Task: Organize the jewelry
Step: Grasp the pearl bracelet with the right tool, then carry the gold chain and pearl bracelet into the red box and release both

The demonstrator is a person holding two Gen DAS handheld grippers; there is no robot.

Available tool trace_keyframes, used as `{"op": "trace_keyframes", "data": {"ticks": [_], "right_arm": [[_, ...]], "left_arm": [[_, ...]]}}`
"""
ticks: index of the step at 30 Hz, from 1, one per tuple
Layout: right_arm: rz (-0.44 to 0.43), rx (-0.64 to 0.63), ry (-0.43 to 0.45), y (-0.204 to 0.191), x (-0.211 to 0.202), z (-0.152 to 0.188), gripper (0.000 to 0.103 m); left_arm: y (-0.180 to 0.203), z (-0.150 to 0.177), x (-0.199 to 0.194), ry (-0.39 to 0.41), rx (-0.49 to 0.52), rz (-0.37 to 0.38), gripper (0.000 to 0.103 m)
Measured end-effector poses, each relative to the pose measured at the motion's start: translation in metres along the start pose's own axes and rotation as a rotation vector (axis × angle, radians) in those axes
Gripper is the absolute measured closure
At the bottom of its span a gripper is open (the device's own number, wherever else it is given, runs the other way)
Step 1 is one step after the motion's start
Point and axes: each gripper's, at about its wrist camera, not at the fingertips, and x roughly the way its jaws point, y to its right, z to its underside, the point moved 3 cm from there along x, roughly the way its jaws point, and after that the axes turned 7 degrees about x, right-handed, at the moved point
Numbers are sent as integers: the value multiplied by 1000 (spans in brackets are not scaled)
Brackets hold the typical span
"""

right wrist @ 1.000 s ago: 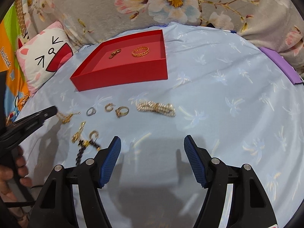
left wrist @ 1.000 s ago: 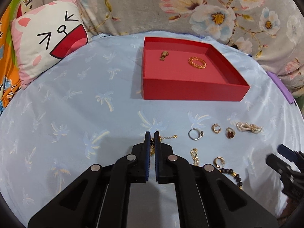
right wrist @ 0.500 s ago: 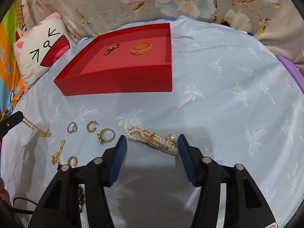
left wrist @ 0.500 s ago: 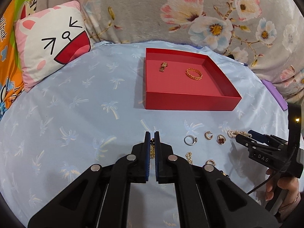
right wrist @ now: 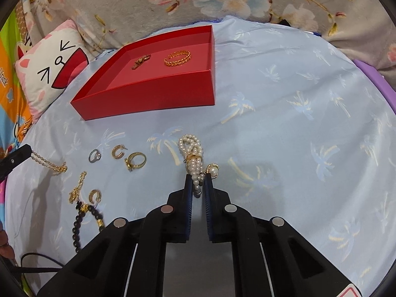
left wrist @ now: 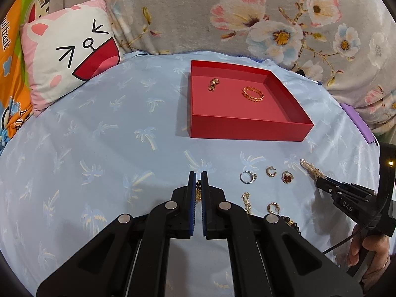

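Floral grey fabric backs a pale blue palm-print sheet [right wrist: 284,128] covering the work surface, with a cat-face cushion [left wrist: 66,59] at far left. Red tray [left wrist: 245,130] sits mid-sheet, holding a gold braided bangle [left wrist: 252,94] and a small gold charm piece [left wrist: 213,85], apart from each other. Left gripper [left wrist: 198,177] is clamped on a gold chain [right wrist: 48,162]; chain trails from the fingertips down onto the sheet. Right gripper [right wrist: 198,180] is pinched on the near end of a pearl bracelet [right wrist: 191,152], the rest lying on the sheet toward the tray. Loose pieces lie between the two grippers: dark bead bracelet [right wrist: 83,219], second short gold chain [right wrist: 77,188], gold ring with red stone [left wrist: 287,177], silver ring [left wrist: 247,177], gold hoop earring [left wrist: 271,171], another hoop [left wrist: 273,208] nearer the beads. All are outside the tray.
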Motion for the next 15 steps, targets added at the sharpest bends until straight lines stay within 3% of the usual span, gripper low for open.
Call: {"op": "trace_keyframes", "data": {"ticks": [15], "right_arm": [[-60, 120, 145, 7, -100, 23, 100]], "left_arm": [[12, -5, -46, 42, 3, 90, 100]]}}
